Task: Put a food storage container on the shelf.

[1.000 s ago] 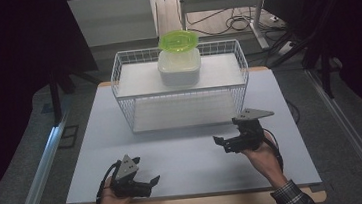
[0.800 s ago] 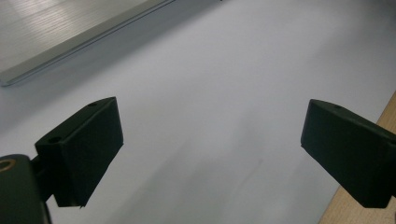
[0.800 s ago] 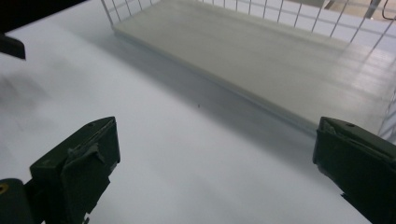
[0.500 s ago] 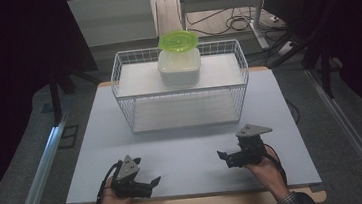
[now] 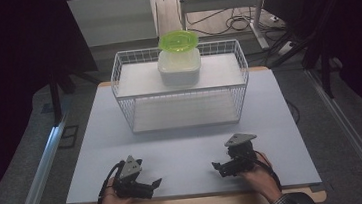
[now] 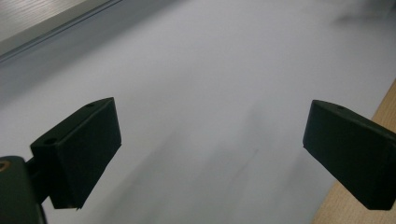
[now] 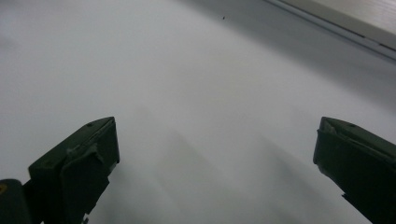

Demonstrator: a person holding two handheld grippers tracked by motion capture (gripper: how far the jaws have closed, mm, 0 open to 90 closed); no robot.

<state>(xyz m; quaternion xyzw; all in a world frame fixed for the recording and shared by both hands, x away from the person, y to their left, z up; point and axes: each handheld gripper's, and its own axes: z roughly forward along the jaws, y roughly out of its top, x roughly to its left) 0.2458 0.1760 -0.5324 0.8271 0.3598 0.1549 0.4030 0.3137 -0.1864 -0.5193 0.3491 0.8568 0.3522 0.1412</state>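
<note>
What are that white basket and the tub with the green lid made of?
The basket looks like white-coated metal wire: thin rods in an open grid. The tub seems milky, matte plastic; its green lid looks translucent, glossy plastic, glowing brightly.

Even overhead light keeps the pale table (image 5: 188, 141) bright while the room around it falls nearly black, soft shadows lie beneath the wire basket (image 5: 180, 89), and both gripper views are hazy, with streaky blur across the table surface.
</note>
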